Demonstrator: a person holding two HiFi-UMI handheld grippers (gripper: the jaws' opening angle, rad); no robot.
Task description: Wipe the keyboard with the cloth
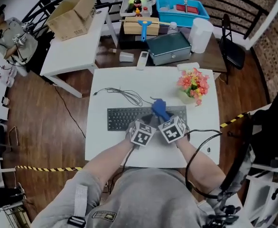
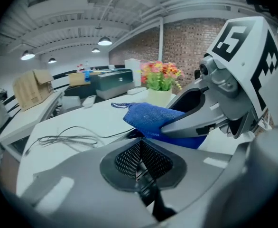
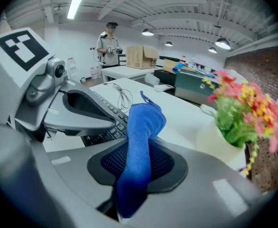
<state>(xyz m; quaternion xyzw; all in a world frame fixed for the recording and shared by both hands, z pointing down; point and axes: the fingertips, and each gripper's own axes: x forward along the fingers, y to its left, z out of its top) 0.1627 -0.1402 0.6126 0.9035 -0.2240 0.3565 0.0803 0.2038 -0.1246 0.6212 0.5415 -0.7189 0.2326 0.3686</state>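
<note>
The black keyboard [image 1: 125, 118] lies across the middle of the white table [image 1: 106, 148], and both grippers sit side by side at its near edge, toward its right half. The right gripper [image 3: 138, 161] has its jaws clamped on the blue cloth [image 3: 143, 125]. The cloth runs up out of the mesh pads as a thick bunched strip, and its free end folds over past the tips. From the head view, the cloth sits above the keyboard's far edge, right of its middle. I cannot tell whether it touches the keys. The left gripper [image 2: 140, 155] is just left of the right one, over the keyboard's near edge, with its two mesh pads pressed together and nothing between them. A thin dark cable [image 1: 122, 95] lies in loose loops on the table just beyond the keyboard's far edge. A pale pot of pink and orange flowers [image 1: 194, 83] stands beyond the keyboard's right end, near the cloth but apart from it. Farther beyond the keyboard, on a brown table, is a grey-green metal box [image 1: 170, 47], with a white remote [image 1: 143, 60] just left of it. A cardboard box [image 1: 73, 14] rests on another white table well beyond the keyboard's left end, and a person [image 1: 8, 34] stands farther left.
</note>
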